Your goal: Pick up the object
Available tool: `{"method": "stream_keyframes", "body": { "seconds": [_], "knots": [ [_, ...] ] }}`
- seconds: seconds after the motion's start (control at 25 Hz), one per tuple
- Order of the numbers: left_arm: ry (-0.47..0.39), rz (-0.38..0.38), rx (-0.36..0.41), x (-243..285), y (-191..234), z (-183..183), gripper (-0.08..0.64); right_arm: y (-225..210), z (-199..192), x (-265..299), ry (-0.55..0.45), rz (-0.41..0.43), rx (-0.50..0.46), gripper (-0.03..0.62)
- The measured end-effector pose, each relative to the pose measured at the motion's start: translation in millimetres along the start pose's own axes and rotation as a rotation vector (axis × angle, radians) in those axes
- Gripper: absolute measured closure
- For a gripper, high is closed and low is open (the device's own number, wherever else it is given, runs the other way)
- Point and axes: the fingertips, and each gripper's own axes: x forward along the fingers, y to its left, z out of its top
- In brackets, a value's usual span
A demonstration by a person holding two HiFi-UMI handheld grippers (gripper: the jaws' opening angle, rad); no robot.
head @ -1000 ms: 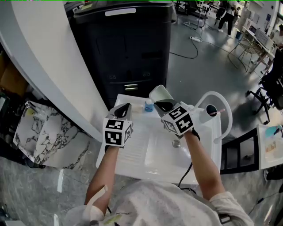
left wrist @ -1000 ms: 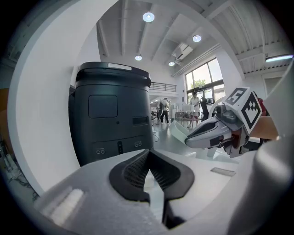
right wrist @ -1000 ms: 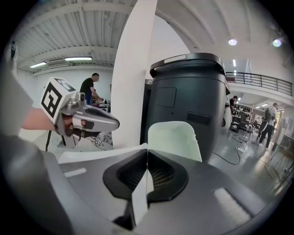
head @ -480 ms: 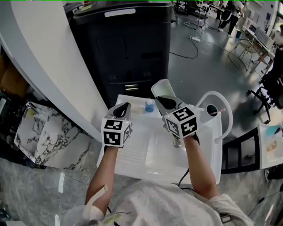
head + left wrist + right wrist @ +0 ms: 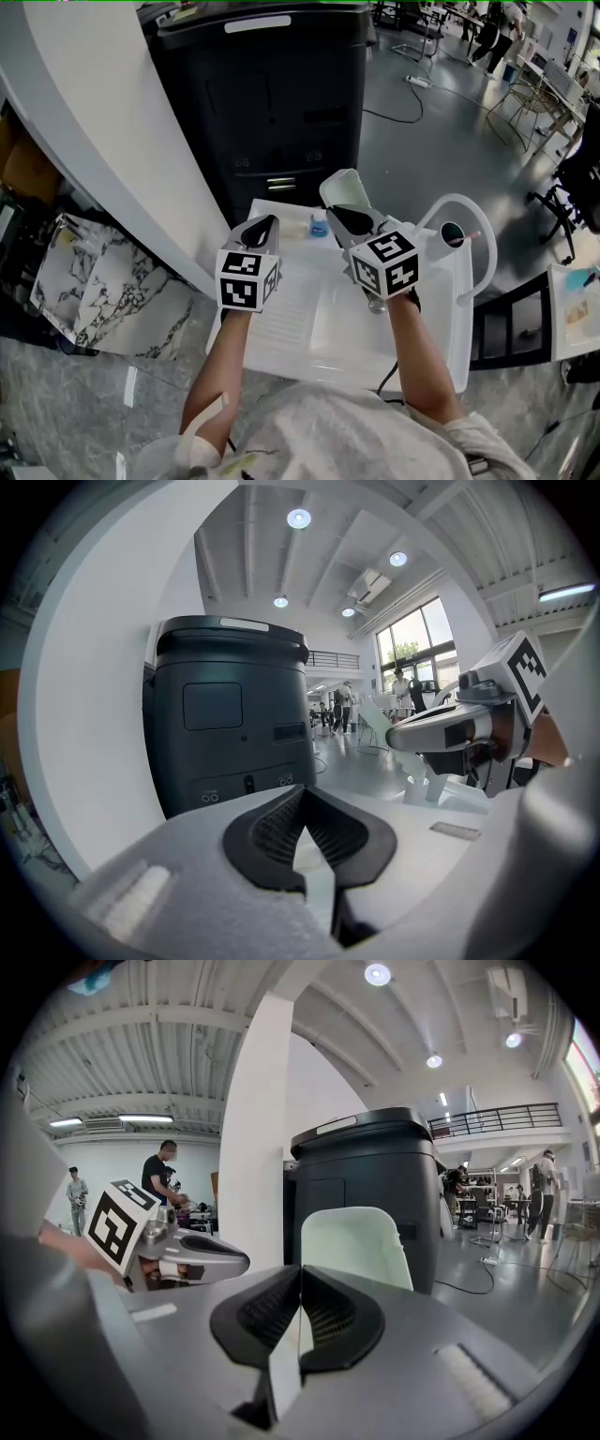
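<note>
A pale, white-green cup (image 5: 343, 190) hangs tilted above the white sink unit (image 5: 281, 323). My right gripper (image 5: 349, 217) is shut on its rim. In the right gripper view the cup (image 5: 356, 1246) stands up just past the closed jaws of my right gripper (image 5: 300, 1312). To the left, my left gripper (image 5: 261, 228) hovers over the ribbed drainer. Its pads meet at the tips with nothing between them, as the left gripper view shows (image 5: 302, 822).
A small blue-capped bottle (image 5: 319, 223) stands at the back of the unit. A curved white spout (image 5: 469, 211) and a dark cup (image 5: 448, 232) are at the right. Behind stand a black cabinet (image 5: 272, 94) and a white column (image 5: 103, 122). The basin drain (image 5: 375, 305) lies under my right hand.
My right gripper has lifted the cup a little higher and rolled slightly. The left gripper has stayed where it was.
</note>
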Motion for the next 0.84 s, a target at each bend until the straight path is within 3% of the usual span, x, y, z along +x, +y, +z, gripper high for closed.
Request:
{"method": "stream_keyframes", "body": {
  "seconds": [0.84],
  "knots": [
    [0.005,0.002,-0.008,-1.3,4.0,-3.8,0.560,7.2,5.1,1.3,-0.011,0.018,0.005,0.583]
  ]
}}
